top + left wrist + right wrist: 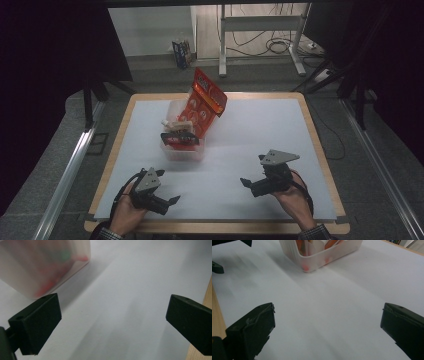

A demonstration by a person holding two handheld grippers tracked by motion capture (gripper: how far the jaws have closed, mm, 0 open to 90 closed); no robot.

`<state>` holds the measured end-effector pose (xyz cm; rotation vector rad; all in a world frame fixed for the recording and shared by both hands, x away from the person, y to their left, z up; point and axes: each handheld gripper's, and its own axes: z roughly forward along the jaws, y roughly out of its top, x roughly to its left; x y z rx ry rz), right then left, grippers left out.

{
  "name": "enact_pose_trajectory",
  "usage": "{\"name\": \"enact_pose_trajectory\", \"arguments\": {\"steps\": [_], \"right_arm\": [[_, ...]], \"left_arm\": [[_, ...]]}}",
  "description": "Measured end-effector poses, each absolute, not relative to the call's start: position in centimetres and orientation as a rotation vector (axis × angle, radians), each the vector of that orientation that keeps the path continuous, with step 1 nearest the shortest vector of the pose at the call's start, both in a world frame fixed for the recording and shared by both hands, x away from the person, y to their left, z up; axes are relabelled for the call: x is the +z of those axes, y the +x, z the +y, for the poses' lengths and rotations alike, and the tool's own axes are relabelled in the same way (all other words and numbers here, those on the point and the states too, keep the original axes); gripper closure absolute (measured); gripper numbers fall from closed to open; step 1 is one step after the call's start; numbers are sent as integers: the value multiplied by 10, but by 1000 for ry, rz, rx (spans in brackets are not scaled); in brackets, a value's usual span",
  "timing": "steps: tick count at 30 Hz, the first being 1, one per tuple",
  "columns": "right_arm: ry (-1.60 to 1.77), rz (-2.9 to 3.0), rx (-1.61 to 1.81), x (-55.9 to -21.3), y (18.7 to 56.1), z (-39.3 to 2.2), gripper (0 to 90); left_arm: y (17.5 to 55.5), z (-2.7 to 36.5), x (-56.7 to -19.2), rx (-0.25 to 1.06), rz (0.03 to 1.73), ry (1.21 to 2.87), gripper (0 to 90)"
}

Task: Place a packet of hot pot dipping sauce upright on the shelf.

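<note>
Two hand-held grippers sit low at the near edge of the surface point(280, 135), both empty. Left hand-held gripper point(172, 200): jaws spread wide, nothing between them but white sheet. Right hand-held gripper point(245, 182): same, jaws wide apart over bare sheet.

Bin point(182, 150) stands left of centre on the surface, well apart from both grippers, clear plastic and frosted. Red pack point(204, 102) leans upright out of its far end, top well above the rim. Dark-edged packet point(179, 138) lies across the near part; something pale pokes up at the bin's left side, too small to name. From the right gripper view I see the bin's near corner point(312, 263) with orange and white contents showing through the wall.

My read: the items already sit in the bin and nothing loose lies on the sheet, so either the packing is done or unpacking has not begun. I cannot tell which. Neither gripper is reaching yet.
</note>
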<state>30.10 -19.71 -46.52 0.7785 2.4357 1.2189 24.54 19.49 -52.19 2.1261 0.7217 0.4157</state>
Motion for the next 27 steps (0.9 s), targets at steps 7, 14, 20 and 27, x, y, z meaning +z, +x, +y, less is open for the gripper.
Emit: {"name": "enact_pose_trajectory", "arguments": {"steps": [7,14,20,27], "right_arm": [[777,2428,1209,-468,297,-202,0],[802,2418,1194,-471,295,-210,0],[818,2402,1183,-472,292,-218,0],[848,2375,1178,-473,289,-231,0]], "left_arm": [[245,193,-523,429,698,2140,0],[244,191,-524,432,682,2161,0],[244,191,-524,434,689,2156,0],[244,192,-523,436,693,2154,0]]}}
